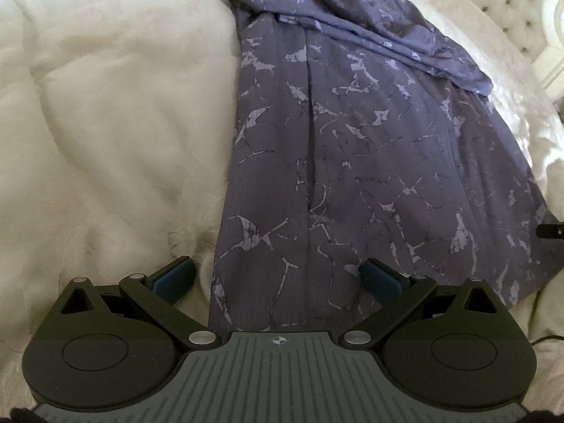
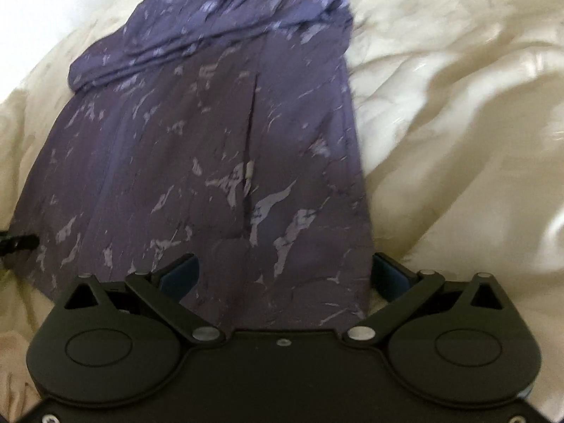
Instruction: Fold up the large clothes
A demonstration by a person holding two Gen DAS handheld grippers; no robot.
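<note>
Both hand-held grippers wide open, holding nothing, at the near hem.
The left hand-held gripper (image 1: 278, 278) and right hand-held gripper (image 2: 285, 273) may pinch one layer only of the purple patterned garment (image 1: 352, 148), or catch the cream comforter (image 1: 105, 123).

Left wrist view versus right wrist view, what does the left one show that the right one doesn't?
Only the left wrist view shows a tufted, buttoned headboard at the far right, behind the bed. Only the right wrist view shows a tan patch of fabric at its lower left corner; what it is cannot be told. Both show the purple marbled garment lying lengthwise on a cream comforter, a sleeve folded across its far end, and both show open jaws, the left gripper and the right gripper each over a near corner of the garment.
</note>
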